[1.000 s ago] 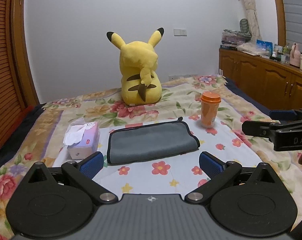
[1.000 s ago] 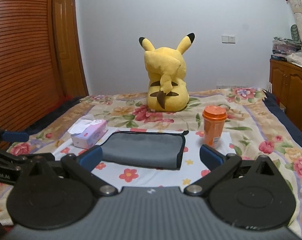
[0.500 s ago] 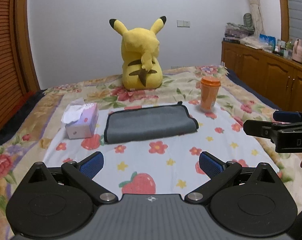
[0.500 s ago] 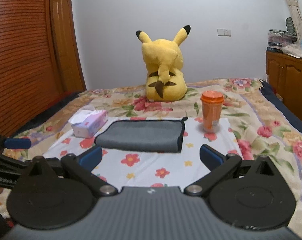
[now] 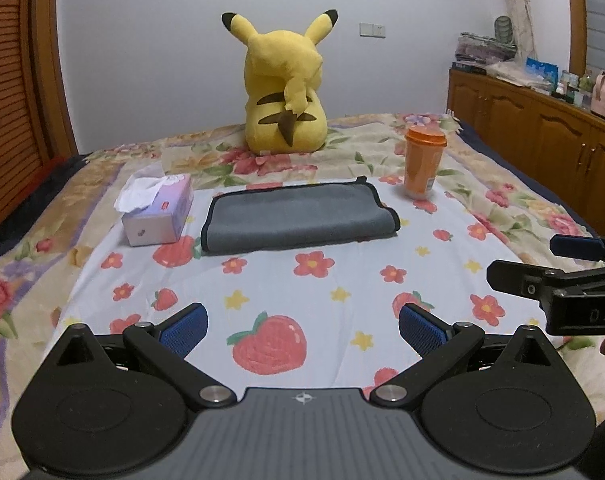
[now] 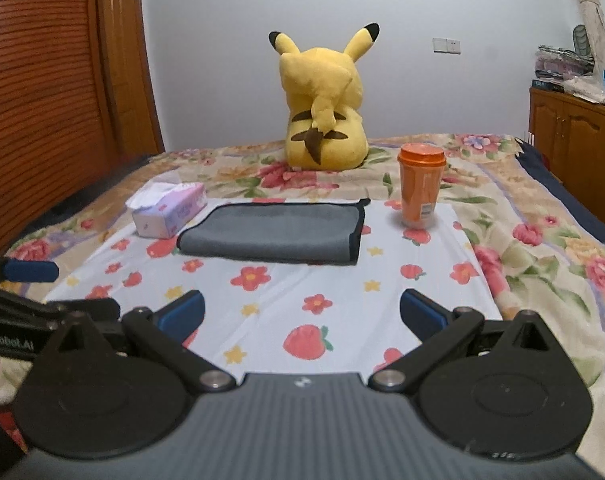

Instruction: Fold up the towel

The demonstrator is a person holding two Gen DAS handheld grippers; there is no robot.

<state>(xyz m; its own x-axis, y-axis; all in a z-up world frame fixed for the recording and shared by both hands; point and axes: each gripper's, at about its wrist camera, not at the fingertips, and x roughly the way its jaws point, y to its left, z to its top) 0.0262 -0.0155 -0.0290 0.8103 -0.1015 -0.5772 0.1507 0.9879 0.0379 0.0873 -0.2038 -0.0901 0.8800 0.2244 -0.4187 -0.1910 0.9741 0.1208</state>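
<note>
The grey towel lies folded flat on the flowered sheet — a tissue box just to its left, an orange cup near its right corner, a yellow plush toy behind. Both tongs, left gripper and right gripper, hang above the sheet with jaws spread wide, holding nothing, well short of the towel.

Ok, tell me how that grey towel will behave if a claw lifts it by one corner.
The grey towel lies limp and already folded over, so it would probably droop and its layers may fall open. It looks thick and plush, so likely easy to pinch rather than slippery. It seems light; the orange cup beside it stands apart.
</note>
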